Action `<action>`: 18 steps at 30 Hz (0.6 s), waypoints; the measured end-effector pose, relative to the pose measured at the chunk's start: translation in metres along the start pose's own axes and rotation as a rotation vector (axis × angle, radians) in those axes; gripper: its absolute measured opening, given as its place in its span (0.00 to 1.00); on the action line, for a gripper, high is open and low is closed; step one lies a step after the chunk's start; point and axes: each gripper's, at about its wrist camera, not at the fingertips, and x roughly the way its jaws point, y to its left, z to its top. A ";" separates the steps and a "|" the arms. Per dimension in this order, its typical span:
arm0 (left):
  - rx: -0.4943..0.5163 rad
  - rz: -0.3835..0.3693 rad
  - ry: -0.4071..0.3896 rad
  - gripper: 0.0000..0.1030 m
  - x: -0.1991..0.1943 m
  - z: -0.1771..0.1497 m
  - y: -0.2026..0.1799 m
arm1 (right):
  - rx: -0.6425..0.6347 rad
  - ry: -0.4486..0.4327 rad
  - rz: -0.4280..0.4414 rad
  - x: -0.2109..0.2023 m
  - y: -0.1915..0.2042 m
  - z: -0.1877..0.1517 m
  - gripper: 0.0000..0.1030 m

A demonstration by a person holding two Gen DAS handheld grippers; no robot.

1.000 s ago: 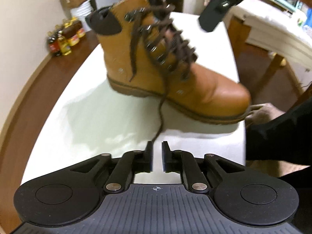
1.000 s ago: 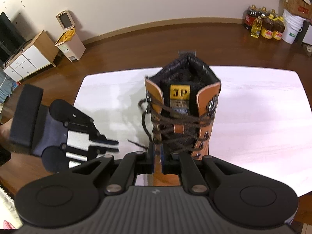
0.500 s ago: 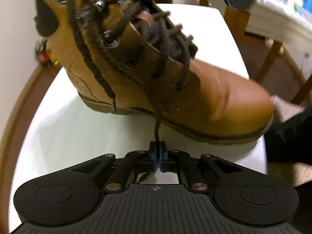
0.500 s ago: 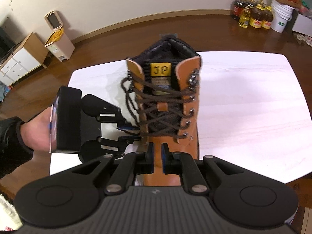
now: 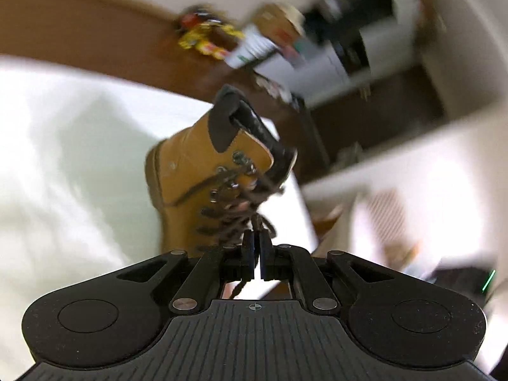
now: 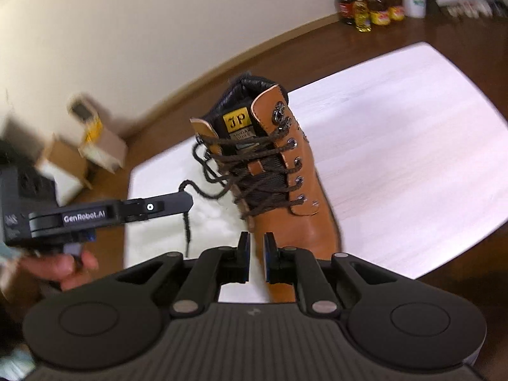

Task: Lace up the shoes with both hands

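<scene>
Pinching the lace [image 6: 185, 222] tight, left gripper [image 6: 187, 202] sits beside the boot [image 6: 285, 184]; right gripper [image 6: 256, 249], just opening, holds nothing, toe ahead.

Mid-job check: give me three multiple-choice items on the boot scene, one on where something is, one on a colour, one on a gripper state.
1. The boot stands on: A) the white table B) the floor C) a chair.
2. The lace is: A) white B) dark brown C) red.
3. The left gripper is: A) wide open B) shut on the lace C) out of view.

A: the sole rests on the white top.
B: dark brown cord crosses the eyelets.
B: the jaws pinch the lace end; the right gripper, just opening, holds nothing.
</scene>
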 end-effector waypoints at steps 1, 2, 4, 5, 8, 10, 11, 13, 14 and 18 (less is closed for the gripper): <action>-0.049 -0.019 -0.007 0.03 0.001 -0.003 0.000 | 0.026 -0.002 0.022 -0.001 -0.002 -0.002 0.15; -0.078 -0.031 -0.009 0.03 0.002 -0.005 -0.002 | 0.059 -0.006 0.070 -0.002 -0.004 -0.004 0.15; -0.116 -0.048 -0.012 0.03 0.003 -0.008 -0.002 | 0.087 -0.013 0.135 -0.003 -0.006 -0.007 0.15; -0.109 -0.044 -0.011 0.03 0.004 -0.009 -0.002 | 0.036 -0.024 0.148 -0.003 -0.001 -0.007 0.15; -0.116 -0.045 -0.021 0.03 0.010 -0.019 -0.014 | -0.106 -0.029 0.166 -0.001 0.011 -0.006 0.16; -0.111 -0.040 -0.029 0.03 0.016 -0.021 -0.014 | -0.195 -0.016 0.168 0.004 0.017 -0.005 0.16; -0.109 -0.038 -0.035 0.03 0.019 -0.021 -0.014 | -0.239 -0.008 0.167 0.007 0.019 -0.004 0.16; -0.096 -0.011 -0.056 0.03 0.025 -0.025 -0.018 | -0.271 -0.006 0.145 0.010 0.018 -0.004 0.08; -0.092 -0.001 -0.063 0.03 0.021 -0.025 -0.019 | -0.294 0.002 0.125 0.012 0.017 -0.002 0.03; 0.050 0.148 -0.011 0.14 0.018 -0.028 -0.039 | -0.503 0.025 0.126 0.009 0.008 0.007 0.03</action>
